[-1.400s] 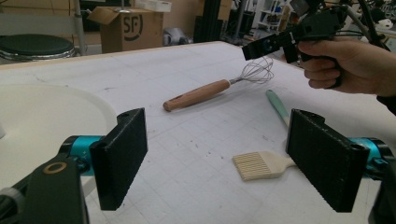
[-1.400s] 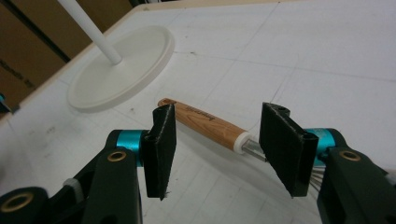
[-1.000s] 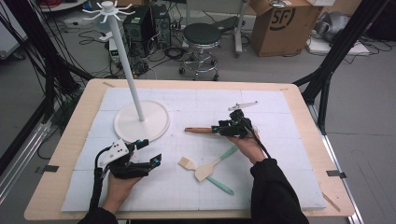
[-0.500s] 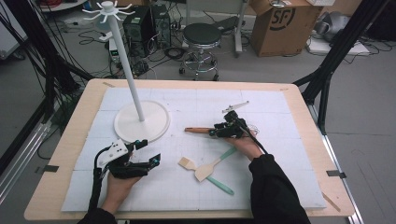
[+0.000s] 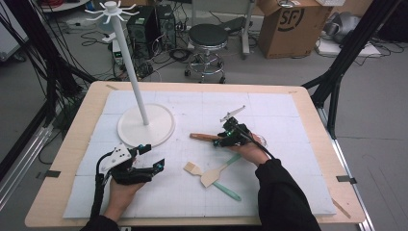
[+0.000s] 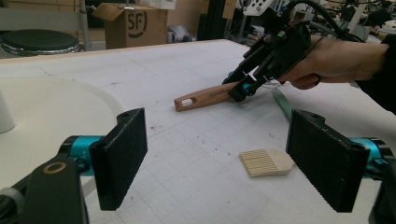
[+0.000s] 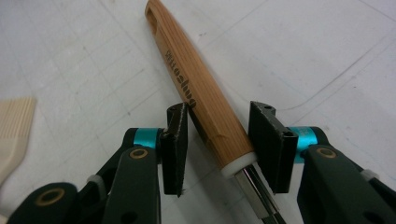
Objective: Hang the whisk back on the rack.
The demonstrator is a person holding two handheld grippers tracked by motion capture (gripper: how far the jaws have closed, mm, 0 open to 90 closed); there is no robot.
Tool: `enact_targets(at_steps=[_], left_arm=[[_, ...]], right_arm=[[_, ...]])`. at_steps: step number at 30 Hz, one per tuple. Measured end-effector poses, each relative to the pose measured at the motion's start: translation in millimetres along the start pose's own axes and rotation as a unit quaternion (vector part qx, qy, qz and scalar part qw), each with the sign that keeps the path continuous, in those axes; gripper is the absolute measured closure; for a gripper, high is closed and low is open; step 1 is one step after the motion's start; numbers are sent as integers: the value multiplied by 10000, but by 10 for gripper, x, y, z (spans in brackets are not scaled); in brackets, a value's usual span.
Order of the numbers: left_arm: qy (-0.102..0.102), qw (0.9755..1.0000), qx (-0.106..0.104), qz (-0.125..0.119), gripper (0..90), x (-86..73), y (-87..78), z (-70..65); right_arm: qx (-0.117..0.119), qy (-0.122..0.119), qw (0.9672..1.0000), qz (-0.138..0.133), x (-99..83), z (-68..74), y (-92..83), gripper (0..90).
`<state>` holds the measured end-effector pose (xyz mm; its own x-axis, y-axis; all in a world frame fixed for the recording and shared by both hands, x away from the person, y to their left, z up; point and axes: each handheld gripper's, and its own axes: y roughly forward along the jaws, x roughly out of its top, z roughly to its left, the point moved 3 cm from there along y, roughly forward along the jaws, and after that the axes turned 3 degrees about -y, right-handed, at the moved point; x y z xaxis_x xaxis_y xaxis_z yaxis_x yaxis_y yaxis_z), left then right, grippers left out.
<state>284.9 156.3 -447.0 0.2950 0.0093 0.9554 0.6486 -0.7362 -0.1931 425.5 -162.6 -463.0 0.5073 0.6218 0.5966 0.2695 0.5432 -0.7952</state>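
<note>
Cluttered workshop floor beyond the table, with a stool and a cardboard box at the far side; on the table, a white gridded mat as the working surface. Near the mat's middle lies the wooden handle of a utensil, flat, its slotted end towards the white hook stand and its metal end under the right gripper. Comes in low and nearly level with that gripper, probably so that both fingers can straddle the thick end of the handle just above the white collar. Have just been closing, these fingers, with the handle between them: one at or very close to the wood, the other with a gap showing, so not yet clamped, judging by the right gripper view. Rests the left gripper on the near left of the mat, just beside the stand's base, its fingers spread wide with nothing between them, likely parked out of the way yet aimed at the work. Between the two hands, a pale wooden spatula and a teal-handled brush, crossed and untouched. Slotted handle end presumably meant for one of the stand's hooks.
</note>
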Motion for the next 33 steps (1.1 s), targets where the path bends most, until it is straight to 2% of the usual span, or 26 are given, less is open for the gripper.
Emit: enact_targets(at_steps=[2, 5, 7, 11, 13, 14, 17, 19, 26, 29, 33], left_arm=[[34, 10000, 10, 17, 212, -1, -2, -12], [59, 10000, 41, 47, 212, -6, -3, -11], [59, 10000, 55, 45, 212, -6, -8, -9], [48, 9999, 87, 28, 212, -3, -22, -7], [50, 9999, 93, 30, 212, -4, -22, -5], [51, 9999, 87, 34, 212, -4, -23, -5], [57, 9999, 98, 28, 212, -4, -33, -7], [67, 9999, 83, 25, 212, -3, -42, -8], [43, 9999, 116, -2, 213, -5, -64, -9], [65, 9999, 122, 7, 213, -3, -76, -7], [47, 9999, 130, -7, 213, -4, -87, -9]], right_arm=[[-146, -230, 9996, 100, -1, 45, -4, 593], [-357, -604, 9972, 245, 1, 118, -7, 623], [-432, -715, 9960, 310, 6, 147, -8, 630], [-492, -717, 9954, 396, 19, 165, -9, 635], [-541, -829, 9933, 591, 58, 189, -4, 647], [-546, -987, 9906, 773, 102, 207, 6, 663], [-528, -990, 9899, 863, 123, 203, 11, 666], [-506, -856, 9905, 954, 131, 203, 7, 669], [-486, -1250, 9834, 1220, 186, 241, 27, 728], [-362, -1191, 9847, 1217, 197, 207, 31, 731], [-231, -880, 9875, 1290, 201, 186, 17, 736]])
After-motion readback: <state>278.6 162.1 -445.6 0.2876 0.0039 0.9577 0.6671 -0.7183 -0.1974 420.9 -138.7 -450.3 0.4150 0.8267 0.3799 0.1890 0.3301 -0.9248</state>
